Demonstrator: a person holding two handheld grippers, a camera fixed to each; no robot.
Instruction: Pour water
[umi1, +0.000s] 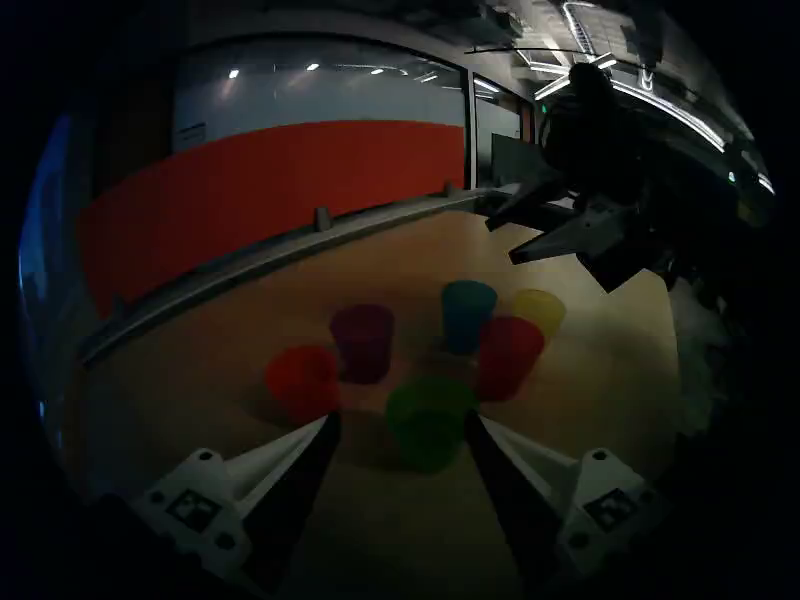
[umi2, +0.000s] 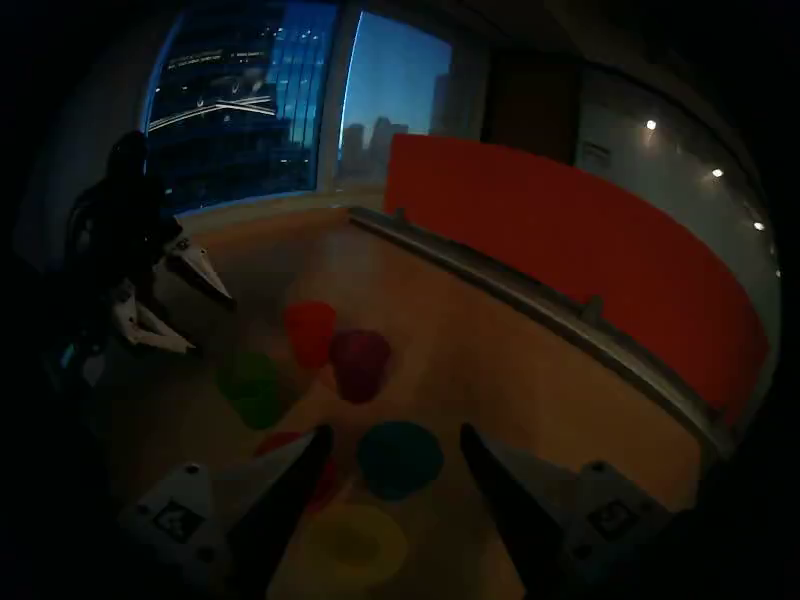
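Dim room. Six cups are bunched mid-table (umi1: 600, 390), all upright, so long axes run vertical. Too dark to tell which one has water.

Left gripper (umi1: 400, 420) is spread wide w/ nothing in it. The green cup (umi1: 430, 422) sits dead ahead, lined up w/ the gap between the fingertips, a bit toward the right-hand finger. No contact as far as I can tell.

Right gripper (umi2: 393, 432) is likewise spread & empty. The teal cup (umi2: 400, 458) is straight ahead in its gap, and the yellow cup (umi2: 355, 545) is closer in, low under the fingers.

The grippers face the bunch from opposite sides, so left is nearer green and right is nearer teal.

Probably the reach-in step, no pour yet. Next move likely a short straight push fwd, then closing on the cup wall from the side. The red cup (umi1: 510, 355) and purple cup (umi1: 362, 342) stand just beside the targets, so a finger could nudge a neighbour.
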